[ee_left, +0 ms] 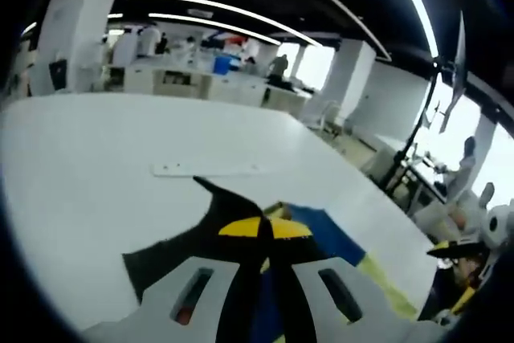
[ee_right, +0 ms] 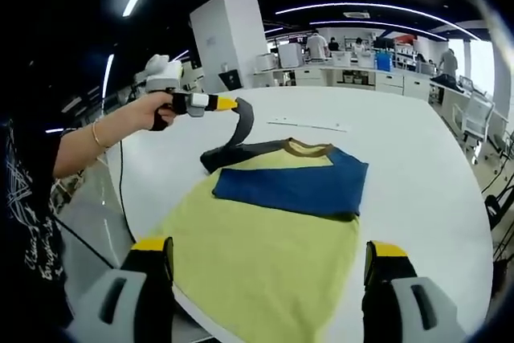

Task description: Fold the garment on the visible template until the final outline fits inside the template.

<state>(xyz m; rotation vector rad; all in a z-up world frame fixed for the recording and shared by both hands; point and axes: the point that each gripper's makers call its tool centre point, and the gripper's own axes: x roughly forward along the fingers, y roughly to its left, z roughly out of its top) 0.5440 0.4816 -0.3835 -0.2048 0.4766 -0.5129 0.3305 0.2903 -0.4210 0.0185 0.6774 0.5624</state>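
A yellow-green shirt point(ee_right: 265, 255) lies flat on the white table point(ee_right: 418, 190), with its blue sleeve point(ee_right: 297, 186) folded across the chest. My left gripper point(ee_right: 227, 104), held in a person's hand, is shut on the dark grey sleeve point(ee_right: 241, 130) and holds it lifted above the table. In the left gripper view the yellow-tipped jaws of the left gripper point(ee_left: 266, 229) pinch that dark sleeve point(ee_left: 185, 251), with the blue sleeve point(ee_left: 325, 234) just beyond. My right gripper point(ee_right: 269, 251) stands wide open over the shirt's lower hem, holding nothing.
A thin white strip point(ee_right: 309, 124) lies on the table beyond the collar, also visible as the white strip point(ee_left: 207, 169). The table's edge point(ee_right: 144, 222) runs close to the shirt's left side. Desks, pillars and people stand far behind.
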